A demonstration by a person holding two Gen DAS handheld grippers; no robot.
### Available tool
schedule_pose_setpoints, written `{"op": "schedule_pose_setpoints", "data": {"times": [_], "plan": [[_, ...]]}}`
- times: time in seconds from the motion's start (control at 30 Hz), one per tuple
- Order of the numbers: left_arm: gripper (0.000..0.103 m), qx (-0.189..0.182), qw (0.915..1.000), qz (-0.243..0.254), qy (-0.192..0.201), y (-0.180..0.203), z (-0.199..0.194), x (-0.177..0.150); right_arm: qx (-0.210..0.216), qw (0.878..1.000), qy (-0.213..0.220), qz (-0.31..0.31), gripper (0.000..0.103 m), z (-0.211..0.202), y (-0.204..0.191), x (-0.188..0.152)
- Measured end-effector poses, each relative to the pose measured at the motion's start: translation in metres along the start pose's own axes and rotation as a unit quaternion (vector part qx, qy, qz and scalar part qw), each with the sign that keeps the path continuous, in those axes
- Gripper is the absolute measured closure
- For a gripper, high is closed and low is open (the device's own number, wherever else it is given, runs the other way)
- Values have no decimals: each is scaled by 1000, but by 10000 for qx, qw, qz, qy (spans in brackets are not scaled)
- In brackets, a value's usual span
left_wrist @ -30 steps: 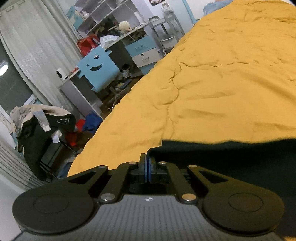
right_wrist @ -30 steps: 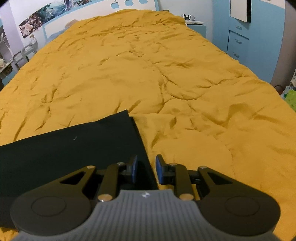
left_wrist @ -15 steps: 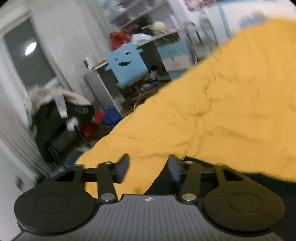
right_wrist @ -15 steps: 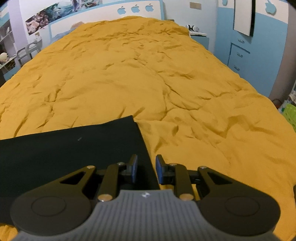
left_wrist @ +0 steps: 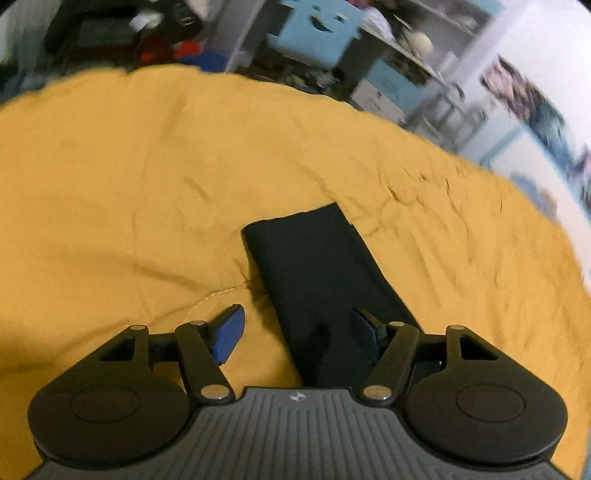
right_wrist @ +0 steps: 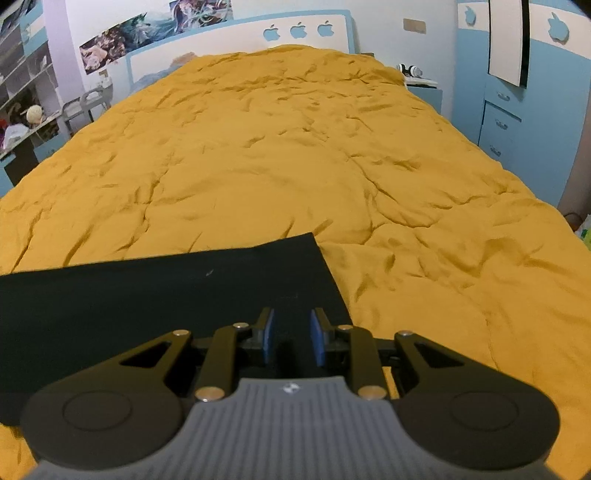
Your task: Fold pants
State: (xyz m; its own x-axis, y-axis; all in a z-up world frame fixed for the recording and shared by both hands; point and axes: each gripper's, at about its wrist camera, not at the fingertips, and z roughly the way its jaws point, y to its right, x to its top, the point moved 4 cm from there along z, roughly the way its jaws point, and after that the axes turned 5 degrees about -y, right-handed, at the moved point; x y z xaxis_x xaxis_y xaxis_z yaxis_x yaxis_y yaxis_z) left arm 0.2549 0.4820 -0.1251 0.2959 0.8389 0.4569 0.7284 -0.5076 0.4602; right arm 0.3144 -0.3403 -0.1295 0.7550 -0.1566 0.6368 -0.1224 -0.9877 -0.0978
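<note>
The black pants (left_wrist: 317, 273) lie flat as a long folded strip on the yellow bedspread (left_wrist: 129, 184). In the left wrist view the strip runs away from my left gripper (left_wrist: 299, 332), which is wide open above its near end and holds nothing. In the right wrist view the pants (right_wrist: 159, 291) stretch to the left across the bedspread (right_wrist: 295, 155). My right gripper (right_wrist: 291, 339) hovers over the strip's right end with its blue pads a little apart and nothing between them.
A cluttered desk with a light blue chair (left_wrist: 317, 33) and shelves stand beyond the bed's left edge. A blue headboard (right_wrist: 236, 44) is at the far end, and blue cabinets (right_wrist: 517, 122) and a nightstand (right_wrist: 421, 88) line the right side.
My left gripper has let go of the pants, opened wide, risen and swung to look down along the strip. My right gripper has shifted slightly left over the pants' end and stayed open.
</note>
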Motion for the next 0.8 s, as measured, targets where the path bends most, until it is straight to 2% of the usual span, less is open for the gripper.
{"op": "schedule_pose_setpoints", "data": {"times": [0.07, 0.1, 0.13, 0.17, 0.2, 0.3, 0.4, 0.5, 0.6, 0.73, 0.8], "plan": [[33, -43, 9997, -239, 87, -6, 6, 1, 3, 10000, -34, 5, 84, -3, 0, -4], [41, -59, 9994, -321, 136, -7, 7, 3, 13, 10000, -49, 6, 84, -4, -1, -6], [59, -65, 9991, -390, 165, -8, 8, 6, 27, 10000, -64, 1, 84, -5, -2, -8], [84, -121, 9990, -413, 151, -6, 6, 6, 46, 9999, -88, -17, 84, -5, -3, -10], [95, -160, 9990, -404, 139, -2, 6, 7, 60, 9999, -110, -49, 84, -5, -5, -12], [97, -235, 9987, -21, 456, 21, -16, 6, 106, 9997, -97, -221, 84, -8, -11, -17], [97, -646, 9933, 604, 750, 68, -58, -1, 169, 9991, 2, -380, 84, -14, -14, -19], [97, -1013, 9801, 1332, 1066, 120, -114, -24, 302, 9987, 105, -391, 84, -24, -13, -23], [98, -1243, 9633, 1982, 1317, 174, -168, -55, 469, 9979, 189, -393, 84, -36, -10, -29], [98, -1370, 9369, 2807, 1572, 244, -217, -109, 722, 9962, 282, -397, 84, -53, -3, -34], [98, -1450, 9241, 3152, 1603, 277, -228, -136, 860, 9952, 314, -346, 84, -61, 2, -38]]}}
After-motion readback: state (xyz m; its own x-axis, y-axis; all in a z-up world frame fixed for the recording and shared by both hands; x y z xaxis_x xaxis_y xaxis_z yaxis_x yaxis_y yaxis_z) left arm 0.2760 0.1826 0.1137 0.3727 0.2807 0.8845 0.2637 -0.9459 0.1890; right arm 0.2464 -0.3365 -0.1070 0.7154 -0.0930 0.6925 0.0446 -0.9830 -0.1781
